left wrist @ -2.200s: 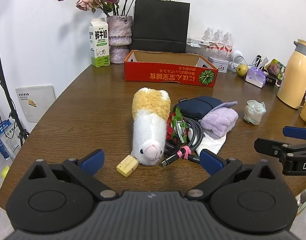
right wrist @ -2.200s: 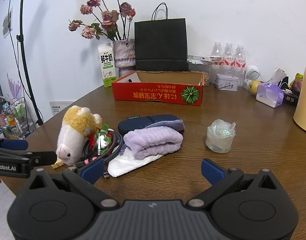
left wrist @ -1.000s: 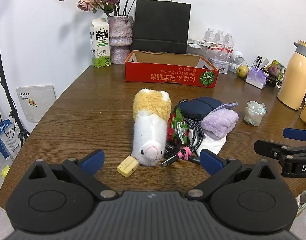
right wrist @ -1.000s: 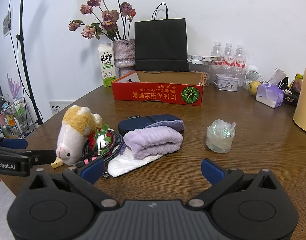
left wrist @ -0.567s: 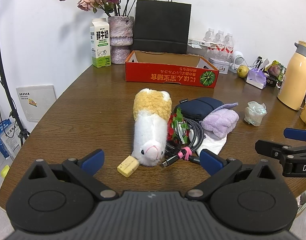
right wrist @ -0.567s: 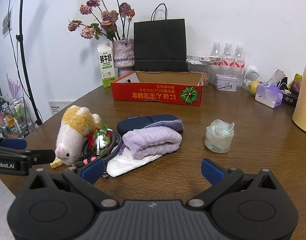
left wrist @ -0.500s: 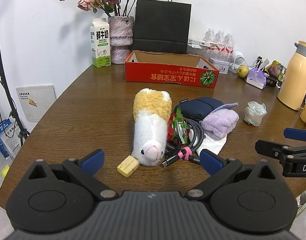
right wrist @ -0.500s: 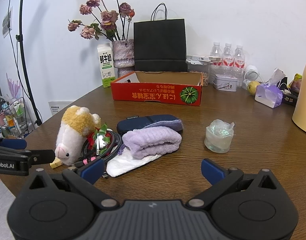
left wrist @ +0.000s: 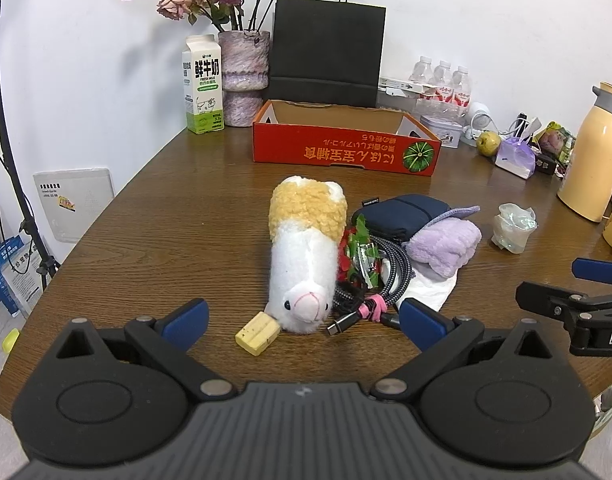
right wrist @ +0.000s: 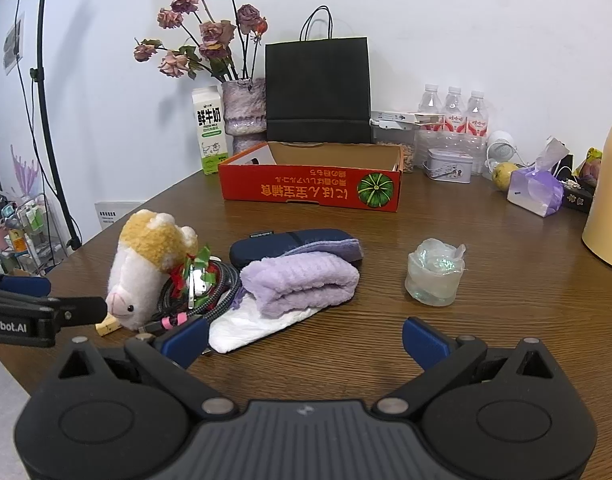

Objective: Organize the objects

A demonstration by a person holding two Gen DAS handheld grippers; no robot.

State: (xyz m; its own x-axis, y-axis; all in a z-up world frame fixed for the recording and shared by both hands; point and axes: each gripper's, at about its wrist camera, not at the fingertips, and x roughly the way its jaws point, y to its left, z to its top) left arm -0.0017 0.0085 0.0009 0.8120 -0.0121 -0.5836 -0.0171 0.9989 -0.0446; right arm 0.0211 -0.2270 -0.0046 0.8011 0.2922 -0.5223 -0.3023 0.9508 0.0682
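Left gripper (left wrist: pixel 301 318): wide, empty, low over the counter (left wrist: pixel 177 216).
Right gripper (right wrist: pixel 303 336): wide, empty.
Plush (left wrist: pixel 306 256): lying just ahead, nose toward gripper.
Advice: straddle the plush's body, clear of the cable (left wrist: pixel 382 276); carry to box (left wrist: pixel 346 146).

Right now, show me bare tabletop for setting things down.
Bare: between plush and red box; left of the plush; between towel and cup. Crowded: plush, cables, pouch, towel bunched together.

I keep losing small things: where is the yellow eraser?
In the left wrist view, the yellow eraser lies on the table, touching the plush toy at its snout.
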